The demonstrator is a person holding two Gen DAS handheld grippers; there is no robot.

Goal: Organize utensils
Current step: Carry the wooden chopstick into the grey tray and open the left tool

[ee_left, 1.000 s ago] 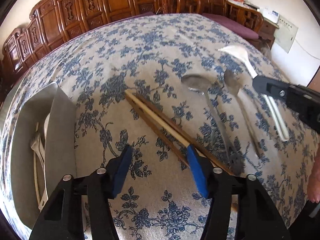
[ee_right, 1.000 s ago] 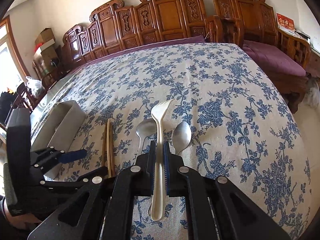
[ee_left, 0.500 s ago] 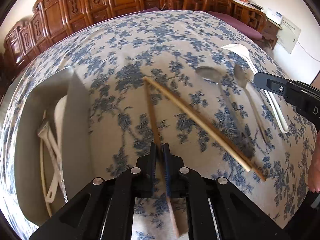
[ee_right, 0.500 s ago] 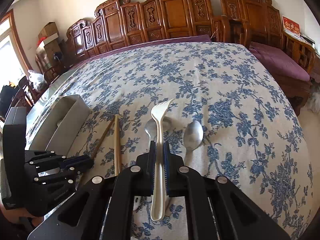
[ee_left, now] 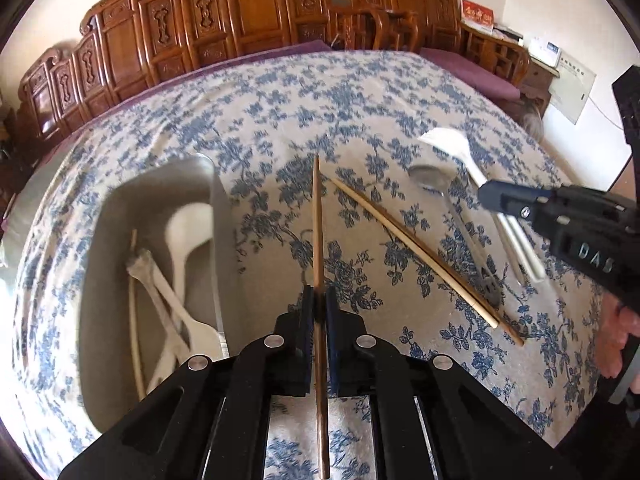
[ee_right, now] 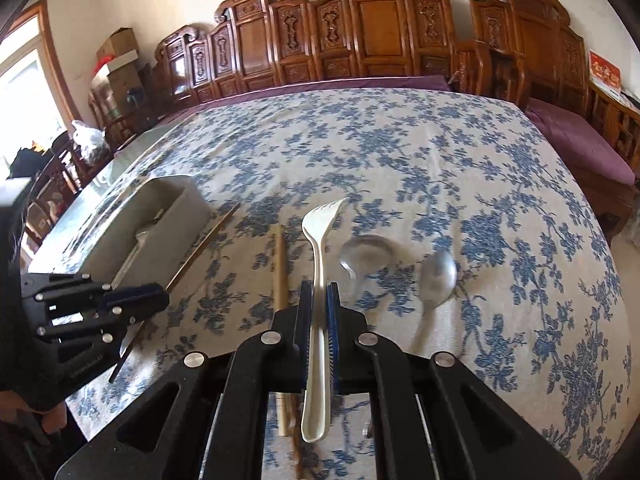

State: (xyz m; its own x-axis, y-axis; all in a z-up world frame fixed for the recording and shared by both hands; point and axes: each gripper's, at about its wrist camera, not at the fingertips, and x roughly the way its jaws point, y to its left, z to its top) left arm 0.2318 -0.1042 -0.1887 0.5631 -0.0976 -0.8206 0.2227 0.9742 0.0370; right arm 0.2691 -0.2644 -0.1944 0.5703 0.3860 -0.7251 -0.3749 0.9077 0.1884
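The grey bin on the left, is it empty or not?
Not empty: the grey bin holds white utensils and a thin stick.

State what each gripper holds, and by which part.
Left gripper: one chopstick, gripped partway along. Right gripper: white fork, by its handle.

Floral-clothed table: grey bin, two chopsticks, two metal spoons.

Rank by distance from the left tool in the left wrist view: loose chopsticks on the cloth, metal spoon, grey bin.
From the left tool:
1. Grey bin, directly left, closest.
2. Loose chopsticks, to the right on the cloth.
3. Metal spoon, farther right, beyond the chopsticks.
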